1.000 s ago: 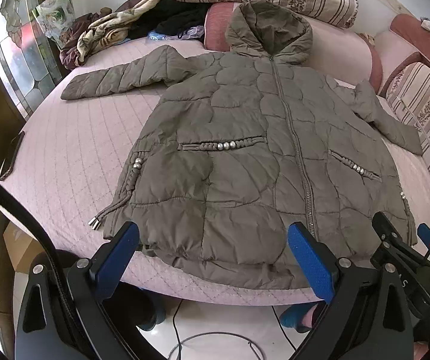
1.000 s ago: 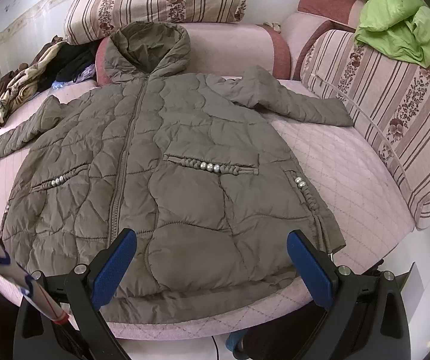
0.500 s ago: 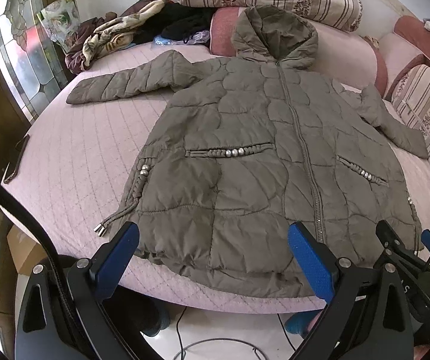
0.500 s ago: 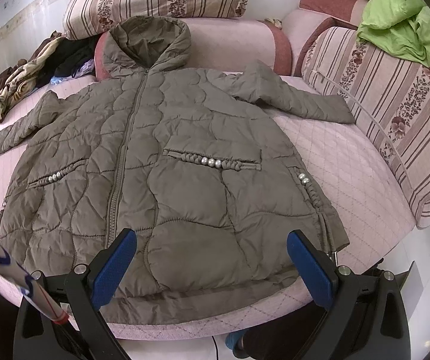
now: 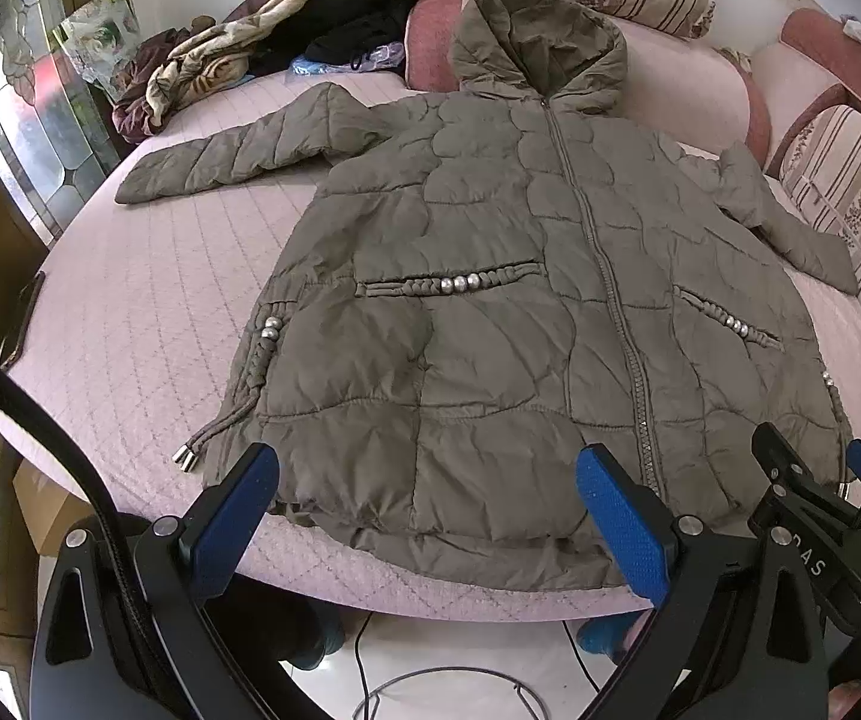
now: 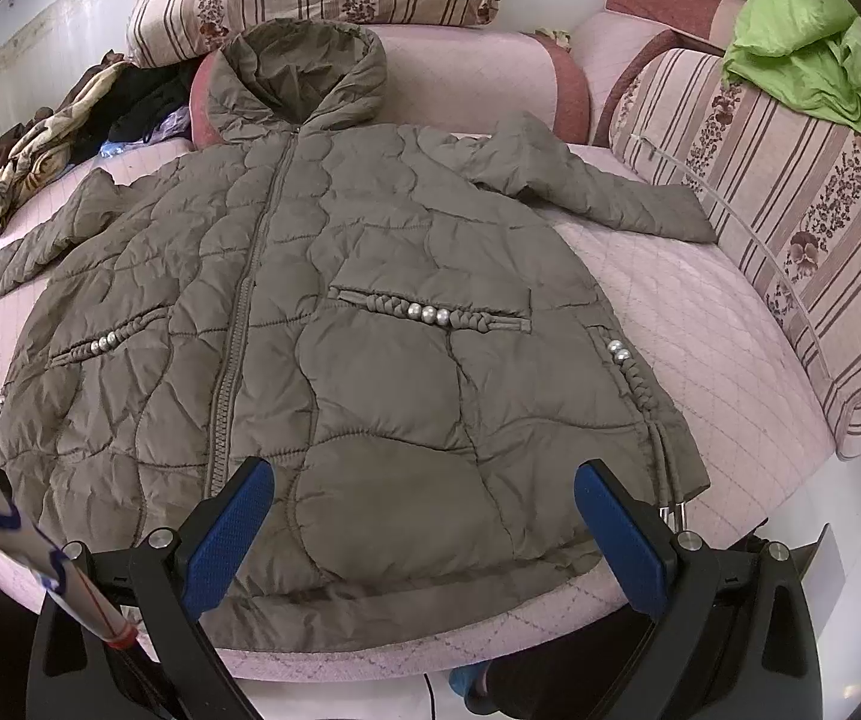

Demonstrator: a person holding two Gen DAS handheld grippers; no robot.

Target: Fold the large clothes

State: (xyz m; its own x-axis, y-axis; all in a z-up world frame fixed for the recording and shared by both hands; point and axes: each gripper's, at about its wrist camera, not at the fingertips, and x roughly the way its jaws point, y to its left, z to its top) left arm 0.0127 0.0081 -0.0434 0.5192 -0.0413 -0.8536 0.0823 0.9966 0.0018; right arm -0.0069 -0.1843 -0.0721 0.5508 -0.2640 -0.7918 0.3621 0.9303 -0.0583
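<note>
A quilted hooded coat (image 5: 490,312) is spread face up on the bed (image 5: 130,324), its hem at the near edge. It is judged bulky, soft and slippery, so the hem corners or cuffs are best pinched. The left claw (image 5: 427,516) and right claw (image 6: 424,525) are held wide, empty, above the hem.

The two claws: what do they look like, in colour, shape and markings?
The left claw and the right claw match: black angular frames with silver screws, and flat fingers faced with textured blue pads. A black cable runs beside the left one.
</note>
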